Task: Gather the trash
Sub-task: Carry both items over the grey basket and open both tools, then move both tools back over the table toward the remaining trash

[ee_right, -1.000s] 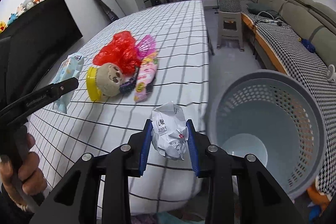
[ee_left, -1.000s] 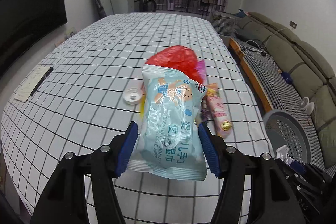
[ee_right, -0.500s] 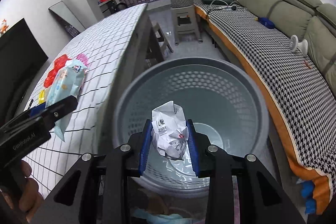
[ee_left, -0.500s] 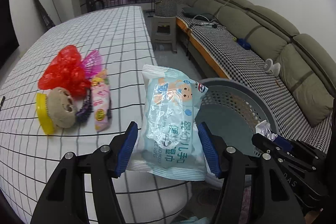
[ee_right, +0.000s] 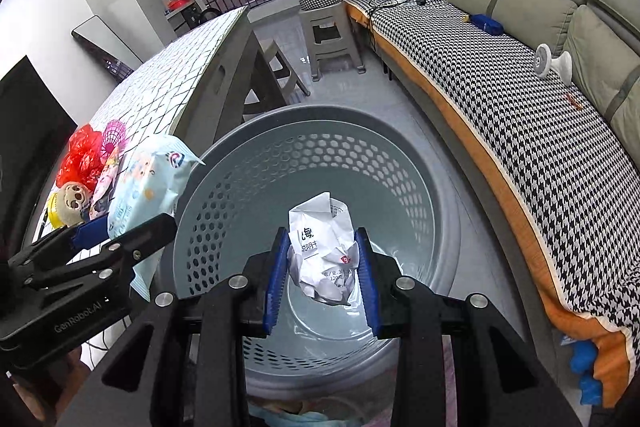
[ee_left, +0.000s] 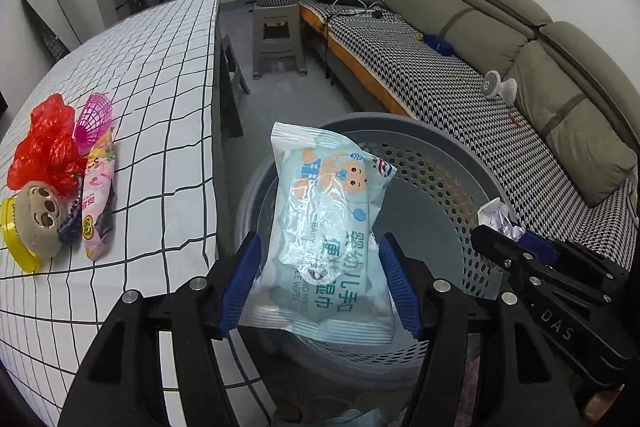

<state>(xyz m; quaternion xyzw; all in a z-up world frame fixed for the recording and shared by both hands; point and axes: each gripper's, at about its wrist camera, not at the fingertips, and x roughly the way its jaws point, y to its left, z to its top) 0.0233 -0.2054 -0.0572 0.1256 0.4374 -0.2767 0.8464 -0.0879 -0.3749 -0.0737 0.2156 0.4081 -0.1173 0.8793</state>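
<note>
The left gripper (ee_left: 320,281) has its blue-padded jaws spread around a pale blue plastic pack of baby wipes (ee_left: 326,227), which stands between them; the jaws are opening, and a thin gap shows at the right pad, so whether the pack is still pinched cannot be told for sure. The right gripper (ee_right: 322,279) is clamped on a crumpled white paper wad with printed text (ee_right: 323,253), squeezed between both pads. Both loads hang over the open mouth of a round grey perforated plastic basket (ee_right: 404,163) that stands on the floor between the table edge and a long sofa with a houndstooth cover (ee_left: 452,83). On the white grid-patterned tablecloth (ee_left: 160,75) to the left lie more scraps close together: a crumpled red plastic bag (ee_left: 44,143), a pink mesh piece (ee_left: 94,119), a pink snack wrapper (ee_left: 96,199), and a beige round plush face (ee_left: 40,219) touching a yellow lid (ee_left: 12,231).
</note>
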